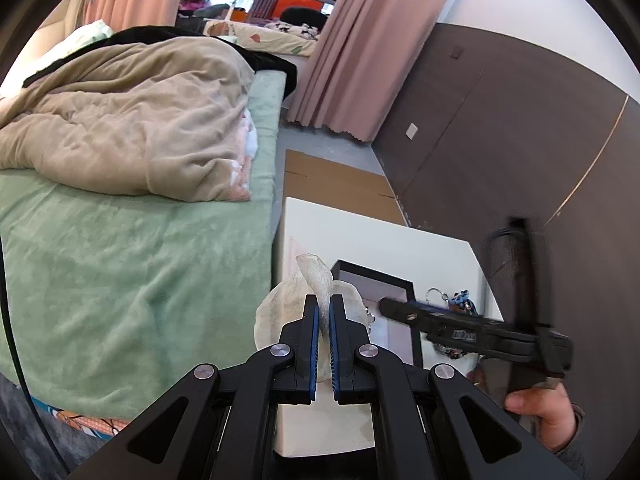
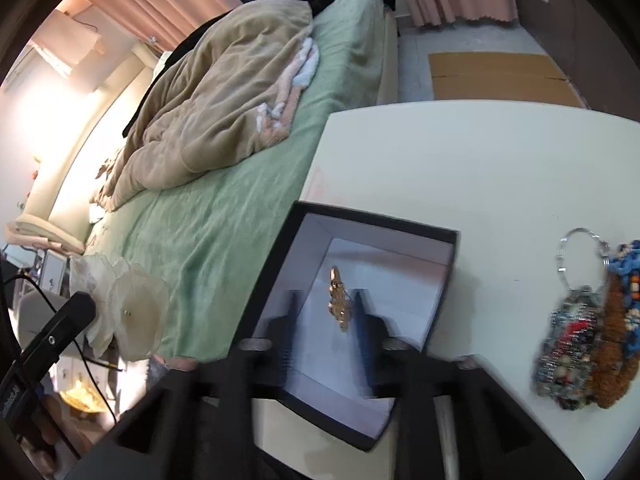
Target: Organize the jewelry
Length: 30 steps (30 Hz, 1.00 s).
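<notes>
My left gripper (image 1: 324, 300) is shut on a sheer white fabric flower (image 1: 316, 280), held above the table's left edge; the flower also shows in the right wrist view (image 2: 136, 312). A black box with a white inside (image 2: 372, 280) sits open on the white table (image 2: 480, 160). A gold ornament (image 2: 339, 300) hangs over the box between the fingers of my right gripper (image 2: 326, 304), which stand apart and are blurred. In the left wrist view the right gripper (image 1: 384, 306) reaches over the box (image 1: 384, 288). A beaded bracelet pile with a metal ring (image 2: 588, 320) lies right of the box.
A bed with a green sheet (image 1: 140, 260) and a beige blanket (image 1: 140, 120) stands left of the table. Flat cardboard (image 1: 332, 180) lies on the floor beyond the table. A dark wall panel (image 1: 500, 140) and pink curtains (image 1: 340, 60) are at the right.
</notes>
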Each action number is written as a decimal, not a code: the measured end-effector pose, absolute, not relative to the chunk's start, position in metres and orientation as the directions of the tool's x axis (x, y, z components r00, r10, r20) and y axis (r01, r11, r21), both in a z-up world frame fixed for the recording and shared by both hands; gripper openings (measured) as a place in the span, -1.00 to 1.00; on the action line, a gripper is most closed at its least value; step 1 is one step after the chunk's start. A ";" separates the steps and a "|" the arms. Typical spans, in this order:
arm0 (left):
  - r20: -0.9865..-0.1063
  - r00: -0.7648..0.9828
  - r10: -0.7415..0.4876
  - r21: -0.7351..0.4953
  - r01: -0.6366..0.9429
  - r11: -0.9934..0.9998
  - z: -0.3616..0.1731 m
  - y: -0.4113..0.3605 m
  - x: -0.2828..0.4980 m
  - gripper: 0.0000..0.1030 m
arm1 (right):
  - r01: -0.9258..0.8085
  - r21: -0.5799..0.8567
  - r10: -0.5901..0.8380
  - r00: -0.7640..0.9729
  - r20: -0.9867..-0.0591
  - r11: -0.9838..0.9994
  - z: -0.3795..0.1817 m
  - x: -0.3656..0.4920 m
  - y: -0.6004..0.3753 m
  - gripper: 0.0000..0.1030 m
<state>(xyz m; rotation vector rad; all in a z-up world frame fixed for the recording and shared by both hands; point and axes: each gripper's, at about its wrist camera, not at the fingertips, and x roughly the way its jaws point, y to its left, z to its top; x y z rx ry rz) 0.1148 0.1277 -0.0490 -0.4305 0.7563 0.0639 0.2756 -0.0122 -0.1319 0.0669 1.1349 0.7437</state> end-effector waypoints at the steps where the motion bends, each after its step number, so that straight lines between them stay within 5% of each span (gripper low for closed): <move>1: -0.678 0.728 -0.101 -0.352 -0.201 0.914 -0.049 0.124 0.117 -0.91 | -0.505 0.401 0.572 0.242 -0.784 0.764 -0.124 0.273 -0.019 0.29; 12: -0.705 0.691 -0.160 -0.303 -0.089 0.949 -0.055 0.073 0.157 -0.91 | -0.428 0.403 0.569 0.399 -0.719 0.809 -0.075 0.254 -0.115 0.32; 30: -0.775 0.602 -0.192 -0.306 -0.091 0.948 -0.097 0.047 0.216 -0.90 | -0.227 0.438 0.491 0.483 -0.725 0.870 -0.087 0.226 -0.236 0.32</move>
